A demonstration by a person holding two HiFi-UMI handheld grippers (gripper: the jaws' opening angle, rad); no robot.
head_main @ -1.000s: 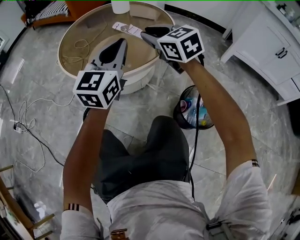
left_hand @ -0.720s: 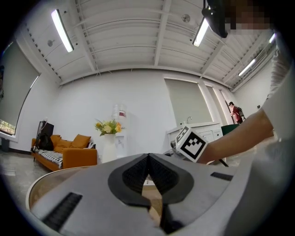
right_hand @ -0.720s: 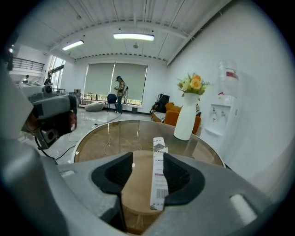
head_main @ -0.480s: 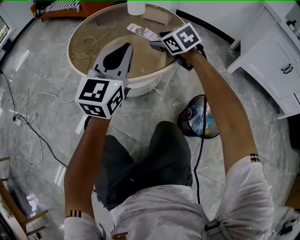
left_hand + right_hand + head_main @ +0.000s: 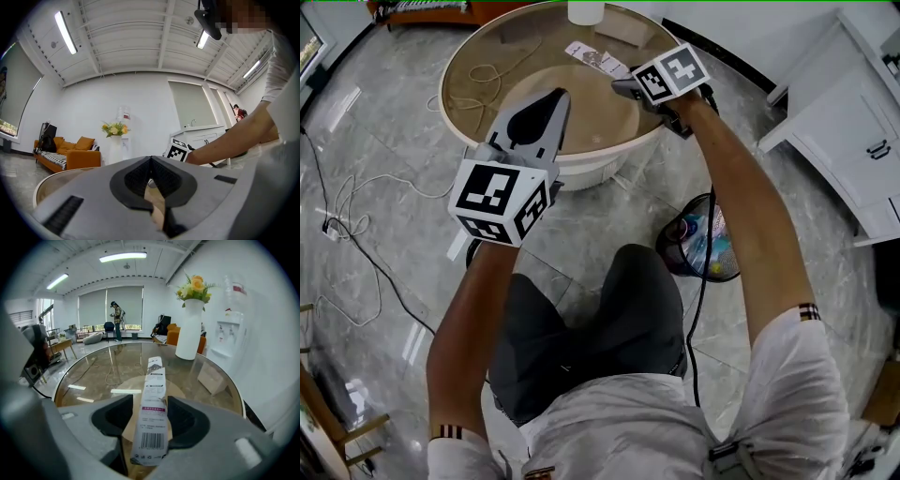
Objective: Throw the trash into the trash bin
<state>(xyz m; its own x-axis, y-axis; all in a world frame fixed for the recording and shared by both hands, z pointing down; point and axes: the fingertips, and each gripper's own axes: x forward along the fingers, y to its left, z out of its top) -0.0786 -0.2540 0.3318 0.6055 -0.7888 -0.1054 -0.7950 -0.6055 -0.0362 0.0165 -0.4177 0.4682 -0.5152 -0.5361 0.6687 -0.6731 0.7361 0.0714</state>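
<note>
Wrapper flat on glass table, lengthwise between right gripper jaws, closing, not yet pinching. Likely light, thin, floppy, slick: pinch across narrow width. Left gripper pressed together, empty. Trash bin on floor.

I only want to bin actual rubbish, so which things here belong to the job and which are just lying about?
Job: long printed wrapper between the right tongs, whose jaws are closing round it; trash bin on the floor.
Lying about: white vase of flowers, loose cord, small card, all on the table.
</note>
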